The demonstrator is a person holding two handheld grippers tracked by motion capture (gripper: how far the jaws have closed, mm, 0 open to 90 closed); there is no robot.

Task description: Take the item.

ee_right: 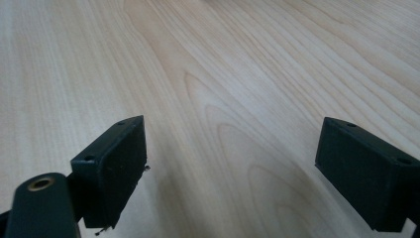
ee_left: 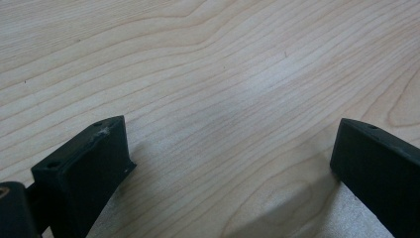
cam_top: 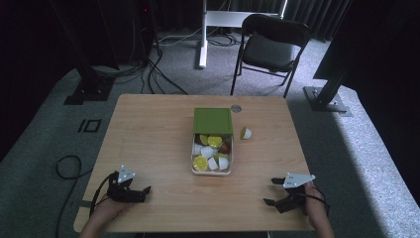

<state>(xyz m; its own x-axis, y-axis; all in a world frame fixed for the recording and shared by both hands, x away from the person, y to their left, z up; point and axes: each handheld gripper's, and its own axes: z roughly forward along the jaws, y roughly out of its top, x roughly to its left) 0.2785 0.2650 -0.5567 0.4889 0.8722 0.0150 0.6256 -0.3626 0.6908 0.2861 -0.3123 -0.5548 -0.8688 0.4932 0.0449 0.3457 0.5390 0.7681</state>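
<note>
The left hand-held gripper (cam_top: 143, 191) is held low over the near left corner of the wooden surface (cam_top: 148, 134), its jaws spread apart with only bare wood grain between them, as is seen in the left gripper view (ee_left: 233, 163). The right hand-held gripper (cam_top: 272, 191) is held near the near right edge, its jaws likewise spread wide and clamped on nothing; plain wood is seen between them in the right gripper view (ee_right: 230, 163). Both are gripped by the person's hands, which come in from the near edge, and both are well apart from everything else on the surface.

Between the two, farther out toward the middle of the surface, a clear container (cam_top: 192, 159) is placed, filled with small yellow, white and brownish pieces (cam_top: 212, 153). A green lid (cam_top: 213, 121) is laid across the far part of the container, so that the near part is left uncovered. Just to the right of the container, a single yellow-and-white piece (cam_top: 245, 133) lies on the wood.

Beyond the surface, a black folding chair (cam_top: 270, 47) is set on the grey carpet.
</note>
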